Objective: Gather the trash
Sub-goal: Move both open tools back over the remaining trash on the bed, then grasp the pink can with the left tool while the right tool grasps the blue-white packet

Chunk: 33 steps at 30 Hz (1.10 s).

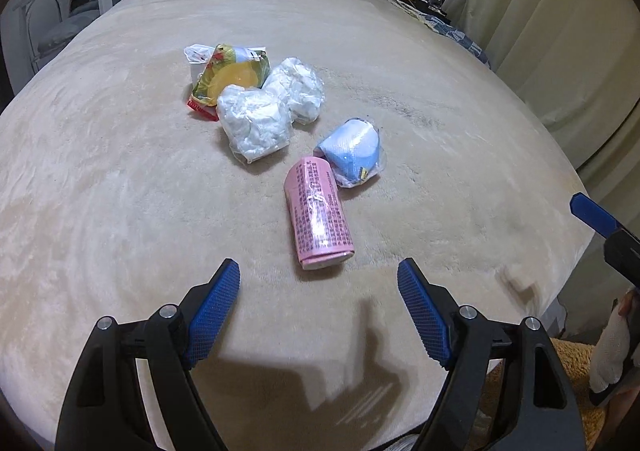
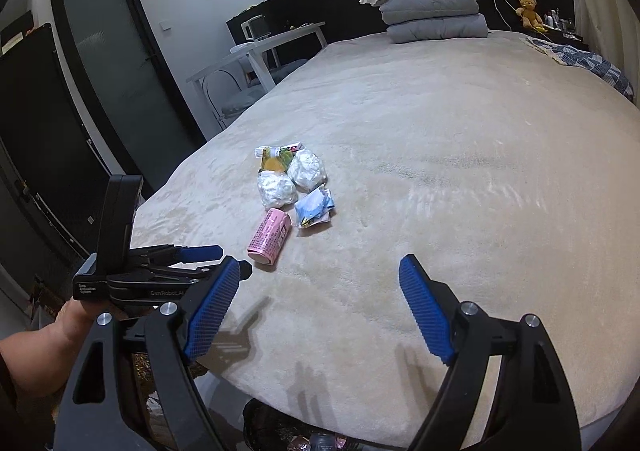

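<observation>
Several pieces of trash lie together on the beige bed cover [image 1: 120,191]. A pink wrapped roll [image 1: 318,213] lies nearest, with a blue and white wrapper [image 1: 354,155] beside it. Behind them are two white crumpled plastic bundles [image 1: 256,123] and a yellow snack packet [image 1: 228,79]. My left gripper [image 1: 319,277] is open and empty, just short of the pink roll. My right gripper [image 2: 320,275] is open and empty over the bed's near edge, right of the trash. The pink roll also shows in the right wrist view [image 2: 269,237], with the left gripper [image 2: 222,259] beside it.
Folded grey quilts with a pillow [image 2: 432,11] sit at the head of the bed. A white desk [image 2: 256,51] stands to the left, by a dark door [image 2: 120,63]. A black bag with rubbish [image 2: 296,433] sits below the bed's near edge. Curtains [image 1: 560,31] hang on the right.
</observation>
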Each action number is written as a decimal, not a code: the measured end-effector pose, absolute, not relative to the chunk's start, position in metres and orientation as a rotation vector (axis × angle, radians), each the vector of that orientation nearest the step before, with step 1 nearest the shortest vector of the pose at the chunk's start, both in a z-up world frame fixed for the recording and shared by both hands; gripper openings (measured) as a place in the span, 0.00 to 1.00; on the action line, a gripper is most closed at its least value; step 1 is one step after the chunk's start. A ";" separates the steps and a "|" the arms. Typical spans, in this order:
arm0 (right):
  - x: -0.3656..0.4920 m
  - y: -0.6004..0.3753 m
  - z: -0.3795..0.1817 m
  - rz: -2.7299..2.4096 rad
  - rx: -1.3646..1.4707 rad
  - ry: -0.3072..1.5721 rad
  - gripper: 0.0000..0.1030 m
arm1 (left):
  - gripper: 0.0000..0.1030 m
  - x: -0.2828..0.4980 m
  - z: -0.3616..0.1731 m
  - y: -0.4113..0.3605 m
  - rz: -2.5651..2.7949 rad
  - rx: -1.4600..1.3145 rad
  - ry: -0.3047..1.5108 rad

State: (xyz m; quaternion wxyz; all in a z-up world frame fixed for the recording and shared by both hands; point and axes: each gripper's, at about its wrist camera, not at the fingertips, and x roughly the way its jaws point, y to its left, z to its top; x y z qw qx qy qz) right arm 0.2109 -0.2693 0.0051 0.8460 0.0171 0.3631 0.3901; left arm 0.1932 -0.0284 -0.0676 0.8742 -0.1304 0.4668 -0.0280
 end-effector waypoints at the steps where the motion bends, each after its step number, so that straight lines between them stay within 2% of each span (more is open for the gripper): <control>1: 0.212 -0.269 0.005 0.822 0.033 0.764 0.79 | 0.76 0.198 -0.069 -0.028 -0.053 -0.274 0.980; 3: 0.217 -0.270 0.004 0.822 0.026 0.767 0.79 | 0.75 0.206 -0.072 -0.029 -0.046 -0.268 0.985; 4: 0.219 -0.269 0.003 0.823 0.020 0.769 0.79 | 0.69 0.211 -0.073 -0.029 -0.044 -0.264 0.990; 7: 0.224 -0.270 0.000 0.823 0.015 0.783 0.79 | 0.65 0.222 -0.078 -0.029 -0.026 -0.258 1.009; 10: 0.224 -0.272 -0.001 0.826 0.028 0.800 0.79 | 0.55 0.225 -0.082 -0.025 -0.023 -0.271 1.022; 13: 0.221 -0.269 -0.002 0.824 0.003 0.793 0.79 | 0.38 0.225 -0.083 -0.023 -0.020 -0.265 1.022; 14: 0.222 -0.268 -0.004 0.824 -0.001 0.796 0.79 | 0.29 0.227 -0.083 -0.021 -0.026 -0.271 1.022; 33: 0.237 -0.219 -0.027 0.756 -0.100 0.816 0.79 | 0.28 0.177 -0.034 0.016 -0.083 -0.310 0.900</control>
